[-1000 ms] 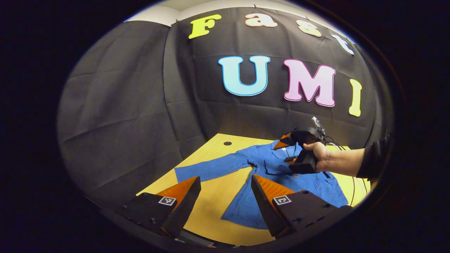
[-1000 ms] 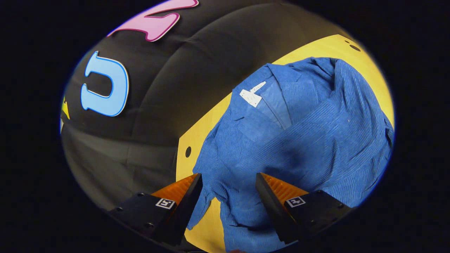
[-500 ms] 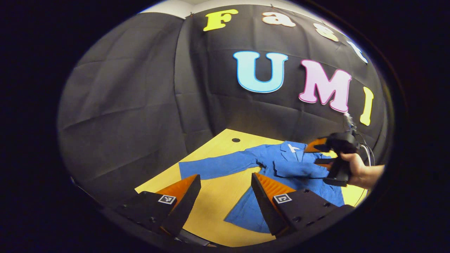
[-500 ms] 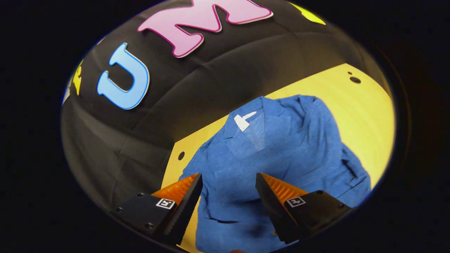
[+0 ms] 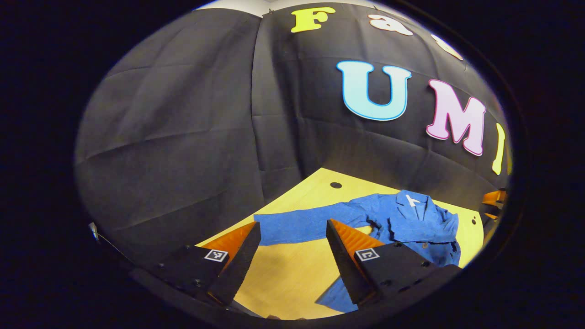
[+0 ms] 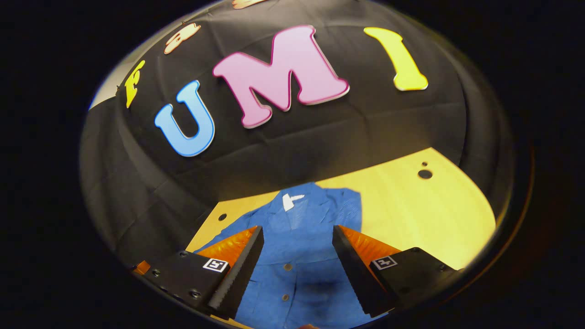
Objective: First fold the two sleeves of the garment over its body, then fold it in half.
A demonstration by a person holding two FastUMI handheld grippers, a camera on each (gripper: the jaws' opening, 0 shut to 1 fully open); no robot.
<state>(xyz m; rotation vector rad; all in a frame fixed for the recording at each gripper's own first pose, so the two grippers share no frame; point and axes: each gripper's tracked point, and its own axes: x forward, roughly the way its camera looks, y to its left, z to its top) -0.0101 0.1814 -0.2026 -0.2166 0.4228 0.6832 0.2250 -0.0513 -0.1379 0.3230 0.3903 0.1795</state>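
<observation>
**Blue shirt spread on the table, one sleeve folded in**

A blue shirt (image 5: 411, 224) was laid flat on the yellow wooden table (image 5: 292, 278), collar toward the black cloth wall (image 5: 183, 137), with a white tag (image 6: 290, 201) seen inside the neck. In the left gripper view, one sleeve (image 5: 311, 223) was stretched out sideways across the tabletop, away from the body. On the other side the cloth was seen bunched and lapped over the body, and a row of buttons (image 6: 287, 266) ran down the front in the right gripper view.

The left claw (image 5: 292, 246) was held above the table near the outstretched sleeve, its fingers spread apart with nothing between them; no contact with the cloth could be made out. The right claw (image 6: 297, 251) was held over the body of the shirt, below the collar, its fingers likewise spread wide and nothing pinched. Whether its tips touched the fabric could not be told.

Round holes (image 6: 425, 174) were seen in the tabletop near the far edge, beside the wall.
</observation>
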